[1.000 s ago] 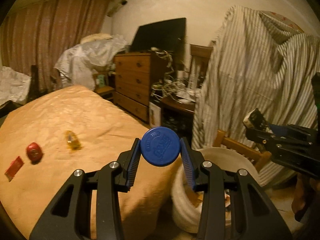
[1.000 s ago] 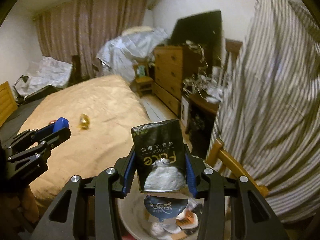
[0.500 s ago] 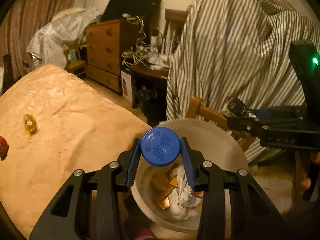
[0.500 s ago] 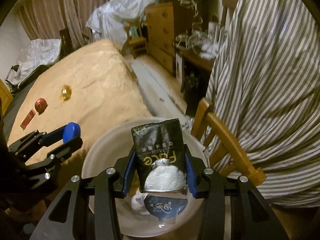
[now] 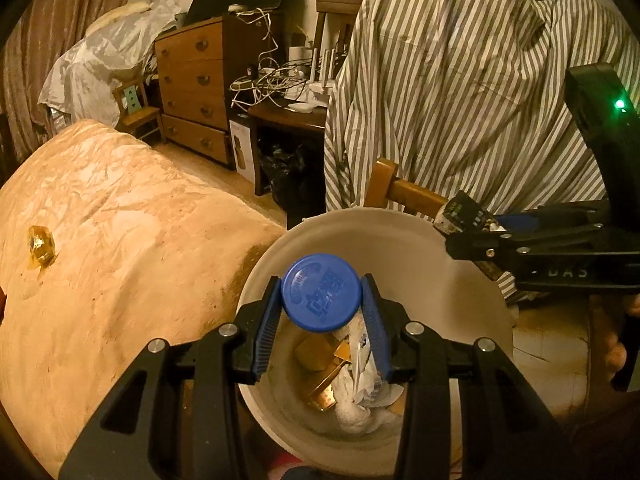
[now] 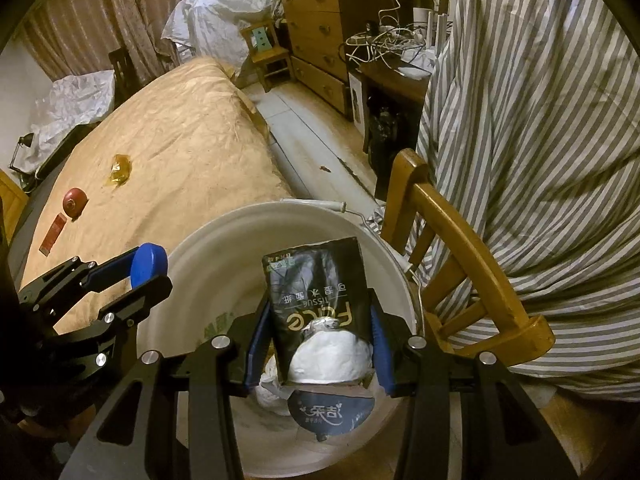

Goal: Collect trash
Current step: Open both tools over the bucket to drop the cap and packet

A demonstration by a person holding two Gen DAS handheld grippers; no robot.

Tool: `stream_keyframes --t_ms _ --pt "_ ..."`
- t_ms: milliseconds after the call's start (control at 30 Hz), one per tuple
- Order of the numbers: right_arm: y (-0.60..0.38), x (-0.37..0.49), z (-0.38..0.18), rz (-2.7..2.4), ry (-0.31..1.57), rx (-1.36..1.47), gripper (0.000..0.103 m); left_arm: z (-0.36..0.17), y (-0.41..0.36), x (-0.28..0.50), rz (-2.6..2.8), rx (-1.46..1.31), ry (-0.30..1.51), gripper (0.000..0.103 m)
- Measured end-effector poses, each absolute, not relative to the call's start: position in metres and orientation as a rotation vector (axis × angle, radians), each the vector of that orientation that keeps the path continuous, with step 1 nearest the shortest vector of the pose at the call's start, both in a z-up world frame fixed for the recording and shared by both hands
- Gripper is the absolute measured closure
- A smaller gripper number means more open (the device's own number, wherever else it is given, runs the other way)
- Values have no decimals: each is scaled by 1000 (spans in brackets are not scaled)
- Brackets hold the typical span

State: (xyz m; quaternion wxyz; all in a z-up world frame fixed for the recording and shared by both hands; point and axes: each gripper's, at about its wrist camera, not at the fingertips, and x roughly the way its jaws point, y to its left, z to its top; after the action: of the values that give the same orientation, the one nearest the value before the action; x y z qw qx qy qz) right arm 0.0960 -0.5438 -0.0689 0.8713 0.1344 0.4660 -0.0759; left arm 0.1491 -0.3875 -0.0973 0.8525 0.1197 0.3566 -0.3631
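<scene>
I see a glossy blue plastic cap [image 5: 320,292] at centre frame, a shiny black film tissue pack [image 6: 320,312], a smooth matt white plastic bucket [image 5: 400,240], crinkled tan bedcover [image 5: 120,240] at left, varnished wood chair [image 6: 460,240].

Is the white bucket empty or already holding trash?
Holding trash: the white bucket has gold wrappers and crumpled white tissue at its bottom.

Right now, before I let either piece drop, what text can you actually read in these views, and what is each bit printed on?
"FACE" and "TISSUE": upside down on the black tissue pack clamped in the right gripper.
Chinese characters on that pack: not legible.
Chinese brand characters on the dark wrapper in the bucket: not legible.
Blue bottle cap in the left gripper: embossed lettering, unreadable.
</scene>
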Motion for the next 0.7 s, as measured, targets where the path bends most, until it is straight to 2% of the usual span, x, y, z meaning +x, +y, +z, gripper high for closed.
stream_keyframes --t_ms 700 --pt "-534 105 -75 -153 970 301 58 -100 -390 156 -747 259 764 65"
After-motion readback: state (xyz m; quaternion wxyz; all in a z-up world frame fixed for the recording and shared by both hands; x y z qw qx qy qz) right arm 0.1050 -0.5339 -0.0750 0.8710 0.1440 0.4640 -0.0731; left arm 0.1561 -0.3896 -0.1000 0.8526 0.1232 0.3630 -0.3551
